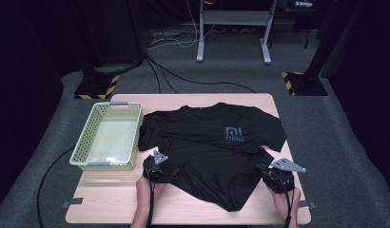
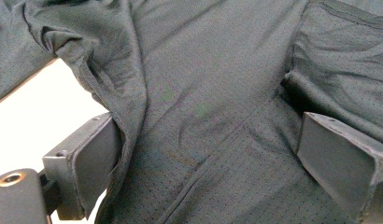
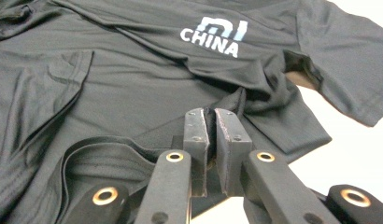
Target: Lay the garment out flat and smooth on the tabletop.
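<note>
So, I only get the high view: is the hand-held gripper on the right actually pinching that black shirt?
Observer: Yes. The right hand-held gripper has its jaws shut on a fold of the shirt.
Operator: And the other one?
Observer: The left hand-held gripper stands wide open. Cloth lies between the jaws, unpinched.
Operator: What kind of cloth is it?
Observer: Up close in the left gripper view, it is a fine mesh dotted with tiny holes.
</note>
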A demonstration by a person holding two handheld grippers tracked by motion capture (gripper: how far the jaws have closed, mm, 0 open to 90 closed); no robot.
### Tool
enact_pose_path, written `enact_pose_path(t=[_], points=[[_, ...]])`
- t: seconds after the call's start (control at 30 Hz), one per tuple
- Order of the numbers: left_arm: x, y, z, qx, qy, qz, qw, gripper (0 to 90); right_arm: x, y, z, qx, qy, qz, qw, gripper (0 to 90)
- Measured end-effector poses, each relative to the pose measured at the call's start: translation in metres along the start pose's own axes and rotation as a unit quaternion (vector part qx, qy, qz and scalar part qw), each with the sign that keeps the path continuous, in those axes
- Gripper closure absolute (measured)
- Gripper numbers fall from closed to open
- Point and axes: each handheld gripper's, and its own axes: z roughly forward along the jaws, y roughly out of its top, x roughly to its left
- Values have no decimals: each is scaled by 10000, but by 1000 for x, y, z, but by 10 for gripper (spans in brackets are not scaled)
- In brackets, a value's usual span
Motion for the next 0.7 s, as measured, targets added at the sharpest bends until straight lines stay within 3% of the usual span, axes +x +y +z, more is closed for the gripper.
enact_pose_path(t=[0.7], points=[[0,0,0,0,4,0,10000,71,-23,-50,-45,135,-510,309,9981,836]])
